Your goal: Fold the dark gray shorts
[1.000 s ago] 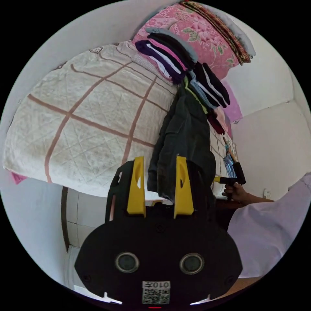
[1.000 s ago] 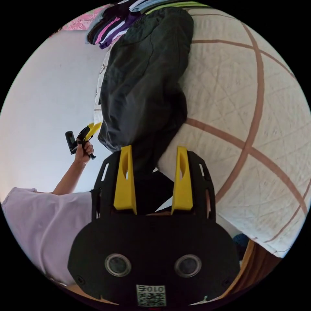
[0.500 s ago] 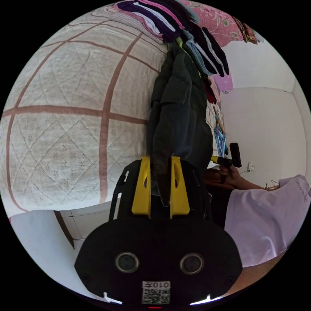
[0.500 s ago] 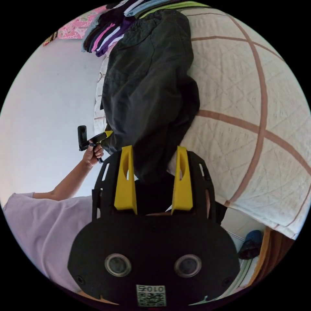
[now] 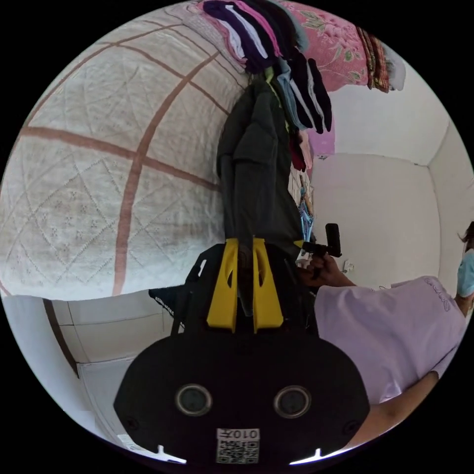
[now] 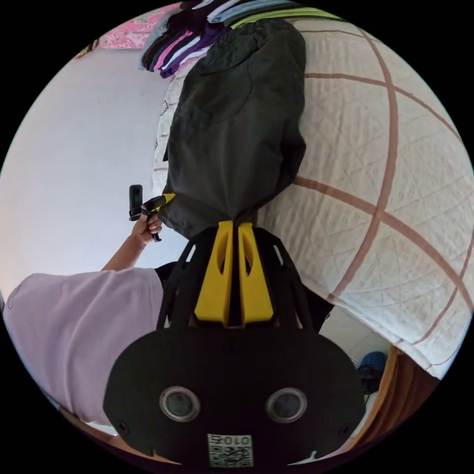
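Dark gray shorts: cloth runs straight ahead from the left gripper's tips over a cream quilted bedspread with brown stripes.
Left gripper: yellow jaws nearly together, both pressing a hem edge of the shorts.
Stack of folded clothes: beyond the far end of the shorts, well ahead of the left gripper.
Right gripper: yellow jaws drawn close, pinching the near corner of the shorts, which spread ahead of it.
Other gripper: in the right gripper view, the left gripper sits left of the shorts' edge, held by a hand.
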